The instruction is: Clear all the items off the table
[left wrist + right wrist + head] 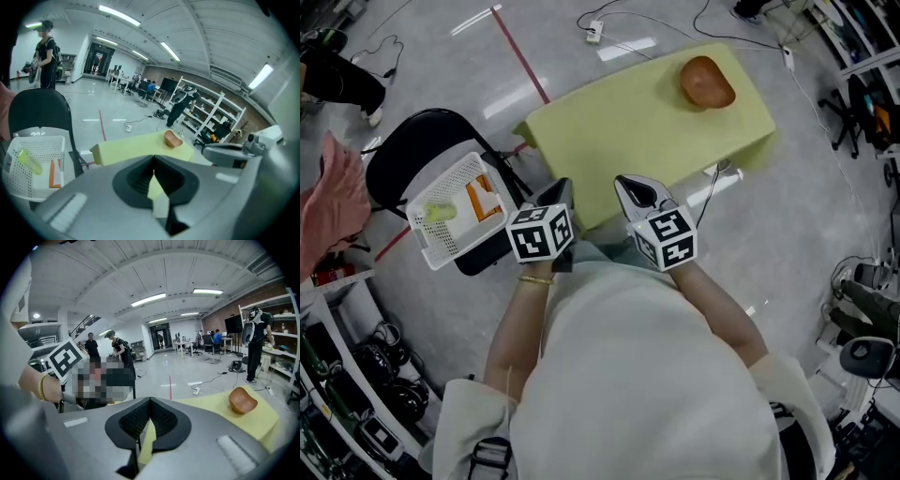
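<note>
Head view: chair (pixel 401 150) holds basket (pixel 427 242) beside table (pixel 628 127).

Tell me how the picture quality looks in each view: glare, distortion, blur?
Head view: sharp, evenly lit, white glare streaks on the polished floor. Left gripper view: strong fisheye bends the ceiling lights, corners vignetted black. Right gripper view: same fisheye and vignette; the brown bowl looks fairly crisp.

Counter (pixel 628 122) draped in a yellow-green cover, bare except for one brown bowl (pixel 706 82) near its far end. Beside the counter's near corner, a black chair (pixel 412 150) on the grey floor (pixel 787 225) carries a white basket (pixel 427 246).
</note>
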A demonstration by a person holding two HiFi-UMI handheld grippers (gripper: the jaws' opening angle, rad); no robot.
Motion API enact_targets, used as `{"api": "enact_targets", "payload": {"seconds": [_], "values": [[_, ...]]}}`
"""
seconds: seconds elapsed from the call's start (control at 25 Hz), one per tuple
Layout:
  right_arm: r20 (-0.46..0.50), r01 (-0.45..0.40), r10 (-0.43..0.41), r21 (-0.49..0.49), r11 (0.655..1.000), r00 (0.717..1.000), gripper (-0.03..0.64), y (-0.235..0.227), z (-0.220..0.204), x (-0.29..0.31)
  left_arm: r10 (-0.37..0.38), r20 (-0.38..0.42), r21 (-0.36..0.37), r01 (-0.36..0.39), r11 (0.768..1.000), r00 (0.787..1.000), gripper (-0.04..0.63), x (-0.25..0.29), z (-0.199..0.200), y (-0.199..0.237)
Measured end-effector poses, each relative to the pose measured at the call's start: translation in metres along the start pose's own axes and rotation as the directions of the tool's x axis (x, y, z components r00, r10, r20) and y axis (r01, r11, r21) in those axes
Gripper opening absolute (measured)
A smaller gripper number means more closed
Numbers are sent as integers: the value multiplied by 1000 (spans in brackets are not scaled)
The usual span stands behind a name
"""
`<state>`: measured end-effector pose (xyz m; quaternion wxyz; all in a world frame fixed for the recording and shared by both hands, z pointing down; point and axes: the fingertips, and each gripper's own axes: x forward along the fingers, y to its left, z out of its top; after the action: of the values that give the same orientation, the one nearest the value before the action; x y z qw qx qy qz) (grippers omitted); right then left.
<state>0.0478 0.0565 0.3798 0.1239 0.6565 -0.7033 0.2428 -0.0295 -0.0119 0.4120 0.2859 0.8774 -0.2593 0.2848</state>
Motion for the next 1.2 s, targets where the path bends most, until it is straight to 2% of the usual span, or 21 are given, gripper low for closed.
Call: {"api": "enact_targets", "payload": {"seconds": [0.48,0.88,1.04,1.2], "values": [[27,195,-198,86,977,980,-6,-114,-48,-101,-125,-59,86,130,988,990,10,66,-25,-126],[33,328,-341,200,923,939,-6,-176,-77,-170,-215,-134,219,240,946,967,10,103,-28,-225],[33,371,-390,244,896,920,-6,-189,-86,-188,-253,-170,258,291,921,952,10,111,-33,-252],[25,401,-423,274,874,906,-6,-201,-92,-199,-274,-189,278,319,906,943,10,119,-33,-269]]}}
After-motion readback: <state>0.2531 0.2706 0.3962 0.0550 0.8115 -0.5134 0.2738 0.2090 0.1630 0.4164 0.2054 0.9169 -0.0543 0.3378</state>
